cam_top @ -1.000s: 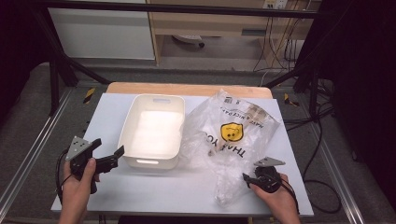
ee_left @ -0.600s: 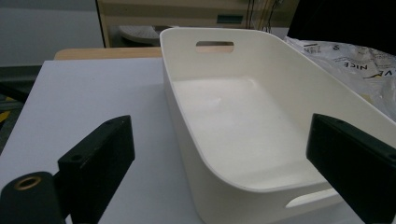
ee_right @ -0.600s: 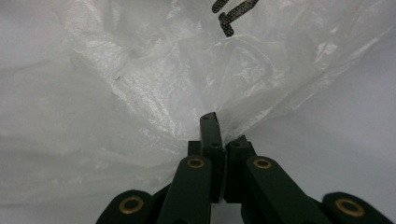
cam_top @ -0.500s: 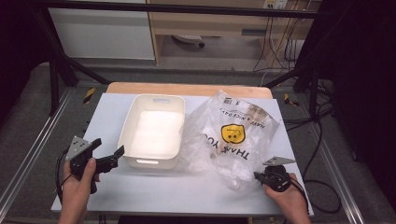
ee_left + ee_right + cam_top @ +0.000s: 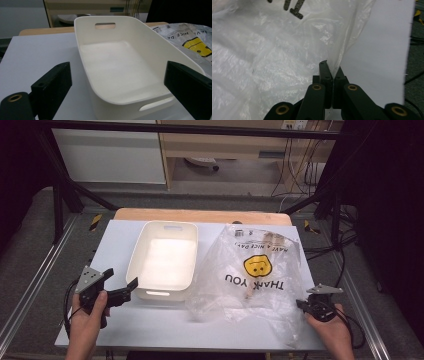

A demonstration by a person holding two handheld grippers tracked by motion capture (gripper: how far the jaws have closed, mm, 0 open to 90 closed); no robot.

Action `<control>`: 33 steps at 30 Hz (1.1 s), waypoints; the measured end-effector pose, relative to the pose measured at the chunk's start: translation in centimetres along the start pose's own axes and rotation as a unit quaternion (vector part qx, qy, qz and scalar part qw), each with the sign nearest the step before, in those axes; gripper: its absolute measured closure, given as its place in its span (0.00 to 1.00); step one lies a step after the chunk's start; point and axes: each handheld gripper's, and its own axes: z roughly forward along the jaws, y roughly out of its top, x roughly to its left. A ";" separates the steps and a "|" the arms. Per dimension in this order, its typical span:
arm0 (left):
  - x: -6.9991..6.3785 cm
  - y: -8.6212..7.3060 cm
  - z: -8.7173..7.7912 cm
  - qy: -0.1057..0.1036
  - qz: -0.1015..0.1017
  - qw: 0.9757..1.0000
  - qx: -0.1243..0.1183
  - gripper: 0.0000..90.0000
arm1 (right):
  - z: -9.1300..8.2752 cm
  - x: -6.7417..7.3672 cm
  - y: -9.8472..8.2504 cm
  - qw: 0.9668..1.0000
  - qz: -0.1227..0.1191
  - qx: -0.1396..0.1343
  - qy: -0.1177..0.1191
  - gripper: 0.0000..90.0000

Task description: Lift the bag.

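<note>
The right gripper (image 5: 332, 72), its jaws just closed on the plastic bag (image 5: 255, 270), has dragged that edge toward four o'clock, stretching the bag flat beside the white tub (image 5: 165, 260), while the left gripper (image 5: 121, 285) waits wide open, empty.

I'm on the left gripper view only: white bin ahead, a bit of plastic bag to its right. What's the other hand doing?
Observer: The right tongs are shut on an edge of the plastic bag.
Operator: Where on the table?
Observer: By the high view, near the right edge of the table, on the person's side; the bag spreads from there up to the bin.
Operator: Any print on the bag besides the yellow patch?
Observer: Yes, "THANK YOU" beside a yellow smiley face.
</note>
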 end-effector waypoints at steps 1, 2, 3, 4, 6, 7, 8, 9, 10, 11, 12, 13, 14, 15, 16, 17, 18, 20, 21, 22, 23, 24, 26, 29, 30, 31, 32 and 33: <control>-0.4 0.1 0.0 -0.004 0.004 1.000 0.001 0.08 | 0.0 -0.5 0.0 1.000 0.006 -0.001 -0.005 1.00; -0.8 0.2 0.0 -0.008 0.007 1.000 0.000 0.08 | -0.1 -1.1 0.0 1.000 0.011 -0.003 -0.019 1.00; -1.2 0.2 0.1 -0.012 0.010 1.000 0.002 0.08 | -0.1 -1.5 0.1 0.999 0.013 -0.002 -0.030 1.00; -1.6 0.3 0.1 -0.016 0.013 1.000 0.002 0.08 | -0.1 -1.8 0.1 0.999 0.014 -0.003 -0.039 1.00; -2.5 0.3 0.2 -0.025 0.022 0.999 0.006 0.08 | 0.0 -2.4 0.2 0.999 0.022 -0.008 -0.046 1.00; -3.0 0.4 0.3 -0.030 0.025 0.999 0.008 0.08 | 0.0 -2.5 0.2 0.999 0.024 -0.009 -0.048 1.00; -3.5 0.4 0.4 -0.034 0.029 0.999 0.012 0.08 | 0.1 -2.6 0.1 0.998 0.022 -0.009 -0.050 1.00; -4.0 0.5 0.6 -0.040 0.032 0.999 0.014 0.08 | 0.1 -2.6 0.1 0.998 0.022 -0.010 -0.051 1.00; -4.7 0.5 0.7 -0.045 0.037 0.998 0.016 0.09 | 0.1 -2.5 0.1 0.998 0.021 -0.009 -0.051 1.00; -5.3 0.5 0.9 -0.052 0.045 0.997 0.021 0.09 | 0.1 -2.5 0.2 0.998 0.020 -0.011 -0.050 1.00; -6.0 0.5 1.0 -0.056 0.052 0.997 0.025 0.09 | 0.1 -2.4 0.2 0.999 0.019 -0.011 -0.049 1.00; -6.6 0.5 1.2 -0.068 0.056 0.996 0.027 0.09 | 0.2 -2.3 0.2 0.999 0.018 -0.012 -0.048 1.00; -7.2 0.5 1.4 -0.073 0.060 0.995 0.029 0.09 | 0.2 -2.2 0.1 0.999 0.016 -0.012 -0.047 1.00; -8.1 0.5 1.7 -0.082 0.066 0.994 0.033 0.09 | 0.3 -2.2 0.1 0.999 0.016 -0.010 -0.045 1.00; -8.8 0.4 1.9 -0.088 0.071 0.993 0.035 0.09 | 0.4 -2.1 0.1 0.999 0.015 -0.009 -0.044 1.00; -9.4 0.4 2.1 -0.094 0.076 0.992 0.037 0.09 | 0.4 -2.1 0.0 0.999 0.016 -0.008 -0.044 1.00; -10.1 0.4 2.3 -0.100 0.079 0.991 0.039 0.09 | 0.4 -2.2 0.0 0.999 0.017 -0.007 -0.044 1.00; -11.4 0.2 2.7 -0.113 0.090 0.989 0.043 0.09 | 0.4 -2.3 0.0 0.999 0.018 -0.009 -0.045 1.00; -12.0 0.1 2.9 -0.118 0.095 0.987 0.045 0.09 | 0.4 -2.3 0.0 0.999 0.018 -0.009 -0.044 1.00; -12.6 0.0 3.1 -0.125 0.099 0.986 0.049 0.09 | 0.4 -2.2 0.0 0.999 0.018 -0.008 -0.044 1.00; -13.1 -0.1 3.3 -0.130 0.103 0.985 0.053 0.09 | 0.4 -2.2 0.0 0.999 0.018 -0.008 -0.043 1.00; -13.6 -0.3 3.5 -0.134 0.107 0.984 0.056 0.10 | 0.4 -2.3 0.0 0.999 0.018 -0.009 -0.043 1.00; -14.5 -0.6 4.1 -0.141 0.114 0.981 0.064 0.10 | 0.4 -2.3 0.0 0.999 0.018 -0.009 -0.042 1.00; -15.4 -1.1 4.9 -0.153 0.118 0.978 0.073 0.11 | 0.4 -2.2 0.0 0.999 0.018 -0.008 -0.041 1.00; -15.6 -1.2 5.2 -0.155 0.118 0.978 0.076 0.12 | 0.4 -2.2 0.0 0.999 0.019 -0.008 -0.041 1.00; -15.8 -1.2 5.5 -0.156 0.119 0.978 0.078 0.13 | 0.4 -2.2 -0.1 0.999 0.019 -0.008 -0.041 1.00; -16.0 -1.3 5.8 -0.159 0.119 0.977 0.079 0.15 | 0.4 -2.2 -0.1 0.999 0.019 -0.008 -0.040 1.00; -16.2 -1.4 6.0 -0.163 0.120 0.976 0.082 0.15 | 0.4 -2.2 -0.1 0.999 0.019 -0.008 -0.040 1.00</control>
